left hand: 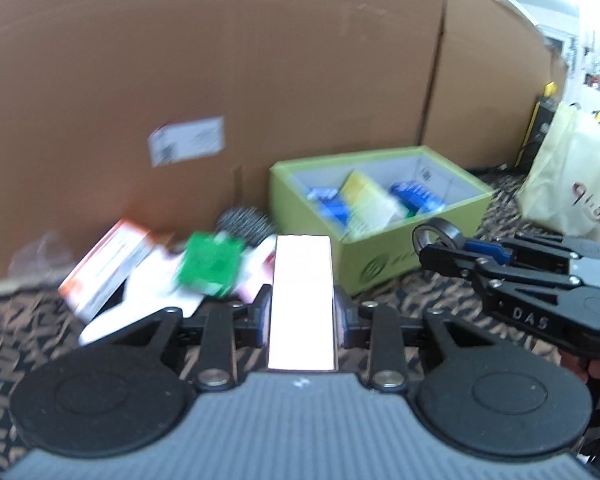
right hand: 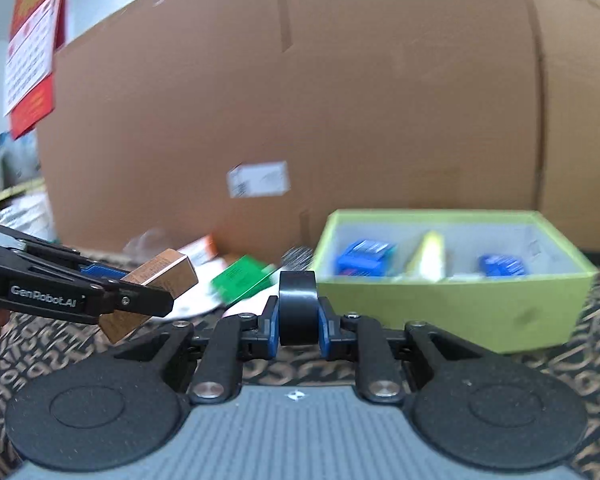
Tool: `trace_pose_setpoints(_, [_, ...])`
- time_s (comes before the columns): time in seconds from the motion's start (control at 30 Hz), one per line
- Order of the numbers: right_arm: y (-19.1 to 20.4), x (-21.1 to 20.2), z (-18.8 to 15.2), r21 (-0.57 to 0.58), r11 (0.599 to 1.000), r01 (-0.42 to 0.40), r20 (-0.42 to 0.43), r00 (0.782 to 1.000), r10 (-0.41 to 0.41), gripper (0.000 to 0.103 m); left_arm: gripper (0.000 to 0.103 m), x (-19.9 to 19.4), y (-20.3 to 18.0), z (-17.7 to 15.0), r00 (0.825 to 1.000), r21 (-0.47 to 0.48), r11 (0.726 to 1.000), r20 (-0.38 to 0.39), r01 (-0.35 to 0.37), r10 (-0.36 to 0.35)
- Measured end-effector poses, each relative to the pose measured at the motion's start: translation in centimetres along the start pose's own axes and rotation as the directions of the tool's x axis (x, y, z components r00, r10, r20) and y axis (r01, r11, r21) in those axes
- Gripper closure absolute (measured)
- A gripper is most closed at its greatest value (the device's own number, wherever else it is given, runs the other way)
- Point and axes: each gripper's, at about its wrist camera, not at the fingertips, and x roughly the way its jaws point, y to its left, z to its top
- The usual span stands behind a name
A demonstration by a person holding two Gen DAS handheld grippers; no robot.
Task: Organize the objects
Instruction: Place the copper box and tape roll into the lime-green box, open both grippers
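Observation:
My left gripper [left hand: 302,312] is shut on a small oblong box [left hand: 302,300]. Glare turns it white in the left wrist view; it looks copper-brown [right hand: 167,276] in the right wrist view, where that gripper [right hand: 147,296] reaches in from the left. My right gripper [right hand: 297,320] is shut on a black tape roll [right hand: 297,300], also seen at the right of the left wrist view [left hand: 440,232]. Both are held above the patterned cloth, just in front of a lime-green open box [right hand: 440,304] holding blue packs and a yellow carton.
A loose pile lies left of the green box: an orange-and-white carton [left hand: 107,264], a green packet [left hand: 209,264], white items and a dark brush [left hand: 243,224]. A big cardboard carton [left hand: 259,80] walls off the back. A cream bag [left hand: 572,176] stands at far right.

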Motion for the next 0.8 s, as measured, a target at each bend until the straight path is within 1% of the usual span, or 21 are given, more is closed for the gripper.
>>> trace_pose_setpoints(0.1, [-2.0,-0.7,0.9,-0.006,0.998,0.065,0.042,0.997,-0.065,0.081,0.073,1.5,-1.7,2.3,0.999,0.006,0.999,0.014,0.038,-0.038])
trace_pose_setpoints(0.2, [-4.4,-0.8,1.9,-0.003,0.99,0.139,0.071,0.988,-0.139,0.081,0.073,3.1,-3.9,4.5,0.996,-0.004,0.996,0.023,0.084,-0.084])
trace_pose_setpoints(0.27, [-5.9,-0.7,2.3,-0.005,0.984,0.181,0.078,0.981,-0.18,0.081,0.073,4.5,-5.5,5.7,0.996,-0.003,0.996,0.027,0.086,-0.085])
trace_pose_setpoints(0.37, [-8.1,0.2,2.8,-0.018,0.967,0.255,0.082,0.964,-0.252,0.081,0.073,6.9,-7.6,7.3,0.994,-0.021,0.994,0.011,0.108,-0.108])
trace_pose_setpoints(0.43, [-9.6,0.9,3.0,-0.015,0.959,0.282,0.07,0.957,-0.28,0.081,0.073,8.7,-8.8,8.1,0.992,-0.029,0.992,0.008,0.125,-0.124])
trace_pose_setpoints(0.53, [-11.7,2.3,3.1,-0.008,0.949,0.314,0.054,0.948,-0.313,0.081,0.073,11.6,-10.1,9.3,0.992,-0.041,0.991,-0.008,0.128,-0.128])
trace_pose_setpoints(0.73, [-15.0,4.9,3.0,0.007,0.938,0.347,0.009,0.938,-0.347,0.081,0.073,17.0,-11.5,10.4,0.994,-0.069,0.992,-0.044,0.102,-0.105])
trace_pose_setpoints(0.8, [-15.8,5.6,3.0,0.01,0.938,0.346,-0.001,0.938,-0.346,0.081,0.073,18.4,-11.7,10.6,0.994,-0.073,0.993,-0.053,0.088,-0.092])
